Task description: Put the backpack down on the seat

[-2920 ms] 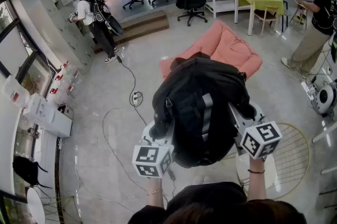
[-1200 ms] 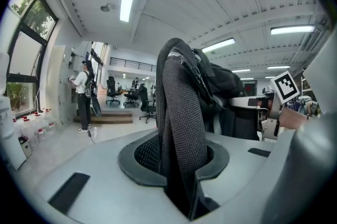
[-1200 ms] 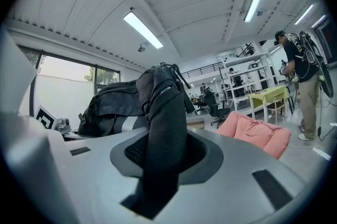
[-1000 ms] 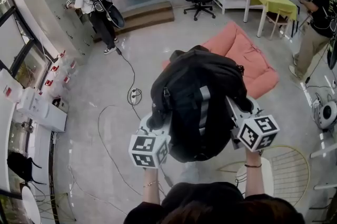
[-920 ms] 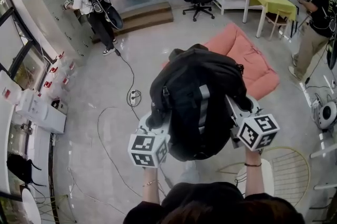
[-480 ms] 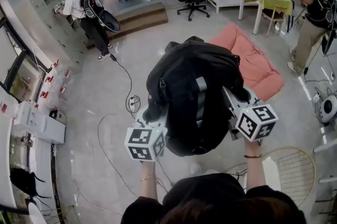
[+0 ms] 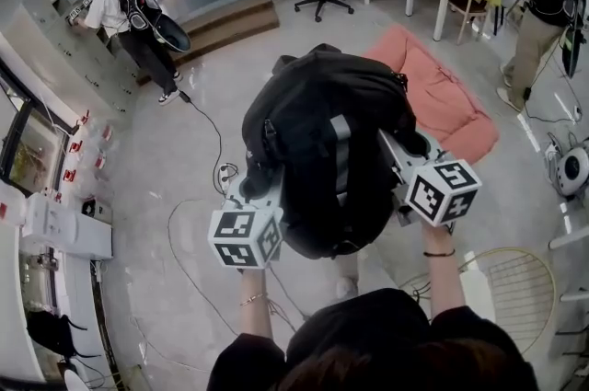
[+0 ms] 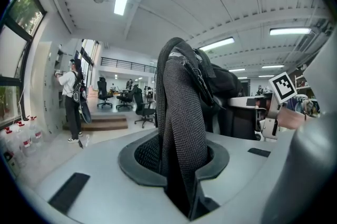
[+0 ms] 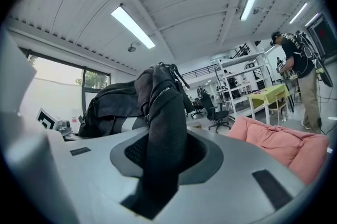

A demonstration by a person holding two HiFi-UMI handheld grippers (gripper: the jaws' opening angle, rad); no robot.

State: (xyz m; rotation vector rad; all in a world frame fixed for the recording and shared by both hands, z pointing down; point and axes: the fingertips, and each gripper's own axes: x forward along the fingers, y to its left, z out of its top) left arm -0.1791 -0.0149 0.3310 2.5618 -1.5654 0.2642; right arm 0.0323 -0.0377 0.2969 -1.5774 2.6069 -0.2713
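So the backpack (image 7: pixel 331 141) is black with a grey stripe down its back panel. It's up in the air and bulging, not resting on anything. One mesh shoulder strap (image 8: pixel 181 112) is pinched in the left gripper (image 8: pixel 181 165), the other strap (image 9: pixel 163 112) in the right gripper (image 9: pixel 158 165). The seat (image 7: pixel 442 99) is a rumpled salmon-pink cushion flat on the floor, just past the bag and a bit to the right.

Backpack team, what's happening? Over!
Left gripper and right gripper shut on backpack straps. Backpack in the air, not on pink seat yet. Nothing blocking.
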